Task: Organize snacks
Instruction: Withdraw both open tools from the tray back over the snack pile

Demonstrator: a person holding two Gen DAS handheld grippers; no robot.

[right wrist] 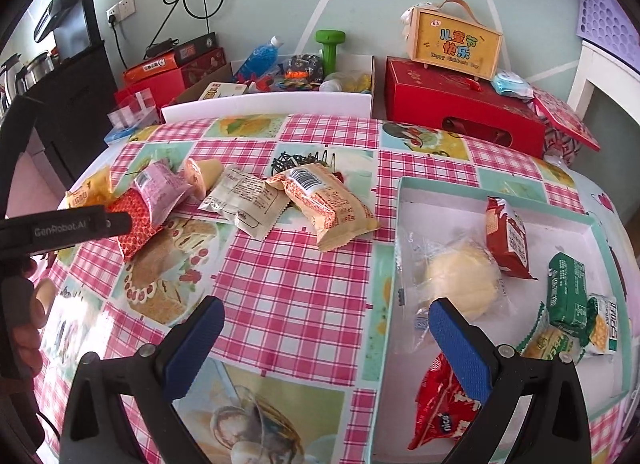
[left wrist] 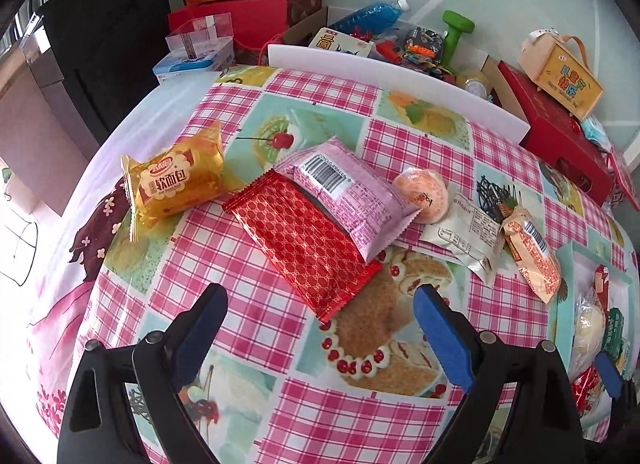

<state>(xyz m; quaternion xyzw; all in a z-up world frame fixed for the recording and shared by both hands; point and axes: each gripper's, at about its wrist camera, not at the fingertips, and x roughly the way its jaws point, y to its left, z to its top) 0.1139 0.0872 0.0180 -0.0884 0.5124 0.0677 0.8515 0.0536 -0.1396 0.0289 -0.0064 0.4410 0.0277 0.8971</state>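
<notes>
A desk covered by a pink checked cloth (right wrist: 288, 296) holds loose snacks to the left of a shallow white tray (right wrist: 404, 199), the landmark here. The left gripper (left wrist: 320, 296) hovers with its fingers spread and empty, just short of a red patterned packet (left wrist: 304, 240), the loose snack farthest from the tray bar one. The right gripper (right wrist: 324, 312) also has its fingers released and holds nothing, poised over the tray's near left edge. The step in hand looks like picking up the red packet: a pink packet (left wrist: 348, 199) overlaps its far end, so it seems wise to close on the free near end and slide it clear before lifting toward the tray. Counted outside the tray, to its left: six snacks, namely one yellow bread pack (left wrist: 176, 183), the red packet, the pink packet, one round orange cake (left wrist: 424, 191), one white packet (left wrist: 468, 232) and one cream-and-orange packet (right wrist: 328, 203) nearest the tray. Inside the tray: about six snacks; the cluster at its right side is hard to separate.
</notes>
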